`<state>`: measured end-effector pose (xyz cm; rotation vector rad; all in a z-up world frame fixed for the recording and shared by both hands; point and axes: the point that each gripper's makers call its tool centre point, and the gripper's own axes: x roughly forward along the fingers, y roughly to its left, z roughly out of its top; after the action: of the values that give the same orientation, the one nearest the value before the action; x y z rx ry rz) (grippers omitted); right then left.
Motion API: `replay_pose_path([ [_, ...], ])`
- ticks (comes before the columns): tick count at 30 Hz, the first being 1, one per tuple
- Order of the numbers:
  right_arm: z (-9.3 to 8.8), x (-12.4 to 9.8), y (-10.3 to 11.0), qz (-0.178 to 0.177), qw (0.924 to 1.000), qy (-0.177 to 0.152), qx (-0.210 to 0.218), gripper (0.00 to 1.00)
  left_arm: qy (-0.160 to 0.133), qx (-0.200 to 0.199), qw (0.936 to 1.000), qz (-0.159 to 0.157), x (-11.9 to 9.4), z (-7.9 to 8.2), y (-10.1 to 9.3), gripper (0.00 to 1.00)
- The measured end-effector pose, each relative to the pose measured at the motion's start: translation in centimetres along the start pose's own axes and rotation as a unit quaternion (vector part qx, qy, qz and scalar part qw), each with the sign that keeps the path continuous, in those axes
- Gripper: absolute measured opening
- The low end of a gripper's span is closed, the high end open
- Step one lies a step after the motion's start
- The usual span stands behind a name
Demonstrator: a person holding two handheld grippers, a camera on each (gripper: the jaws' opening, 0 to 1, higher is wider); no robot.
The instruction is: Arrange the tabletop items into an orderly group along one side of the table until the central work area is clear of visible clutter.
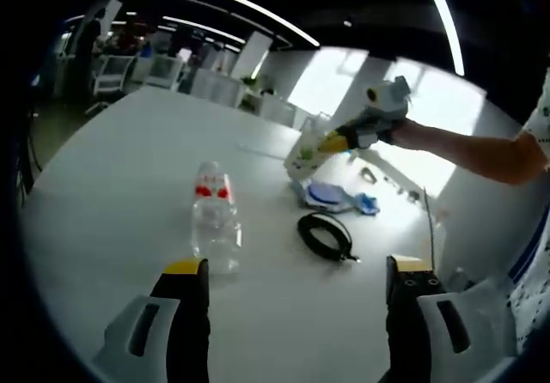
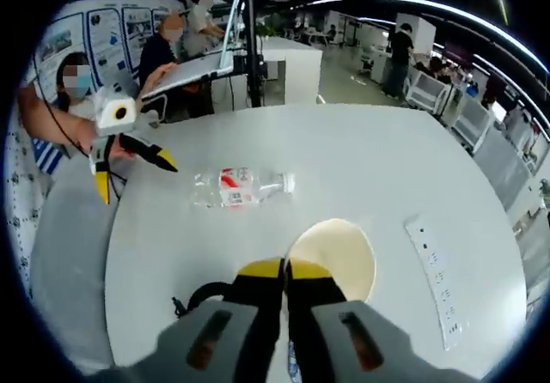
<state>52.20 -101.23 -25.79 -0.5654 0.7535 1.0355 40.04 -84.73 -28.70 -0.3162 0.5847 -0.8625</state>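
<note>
Your left gripper (image 1: 296, 284) hovers released over the table (image 1: 112, 185), with the clear bottle (image 1: 215, 220) lying just beyond its left jaw. Right of it lies a black cable coil (image 1: 326, 235). Your right gripper (image 2: 285, 273) is clenched, touching a round plate (image 2: 339, 258).

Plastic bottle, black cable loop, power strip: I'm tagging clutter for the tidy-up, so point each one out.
Plastic bottle (image 1: 215, 220): left gripper view, clear body below the red label.
Black cable loop (image 1: 325, 235): left gripper view, on the coil's band.
Power strip (image 2: 436, 282): right gripper view, mid-length of its white top.
</note>
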Motion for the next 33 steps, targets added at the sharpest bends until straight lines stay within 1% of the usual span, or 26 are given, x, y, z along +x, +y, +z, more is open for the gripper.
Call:
replay_pose_path([
  [3,-1.1,1.0,0.1,0.007,0.9991,0.029,-0.029,0.00,0.000,-0.001,1.0000,0.001,0.0,-0.1,0.1,0.81],
  [6,-1.3,1.7,0.3,0.019,0.9988,0.035,-0.030,0.00,0.002,-0.003,1.0000,0.002,0.1,-0.3,0.2,0.81],
  [8,-1.6,1.9,-0.1,0.013,0.9979,0.044,-0.046,0.00,0.002,-0.003,1.0000,0.002,0.1,-0.2,0.2,0.81],
  [12,-1.9,2.4,-0.3,0.017,0.9968,0.055,-0.056,0.00,0.000,-0.006,1.0000,0.004,0.1,-0.3,0.4,0.80],
  [13,-2.1,2.5,-0.2,0.021,0.9957,0.062,-0.065,0.00,0.001,-0.006,1.0000,0.005,0.1,-0.3,0.4,0.80],
  [15,-2.3,2.7,-0.3,0.020,0.9947,0.067,-0.075,0.00,0.002,-0.007,1.0000,0.006,0.1,-0.4,0.5,0.80],
  [22,-3.0,3.2,-0.2,0.028,0.9924,0.085,-0.085,0.00,0.002,-0.009,0.9999,0.006,0.3,-0.5,0.6,0.80],
  [33,-3.9,3.8,-0.2,0.030,0.9900,0.099,-0.096,0.00,0.003,-0.010,0.9999,0.008,0.2,-0.7,0.8,0.80],
])
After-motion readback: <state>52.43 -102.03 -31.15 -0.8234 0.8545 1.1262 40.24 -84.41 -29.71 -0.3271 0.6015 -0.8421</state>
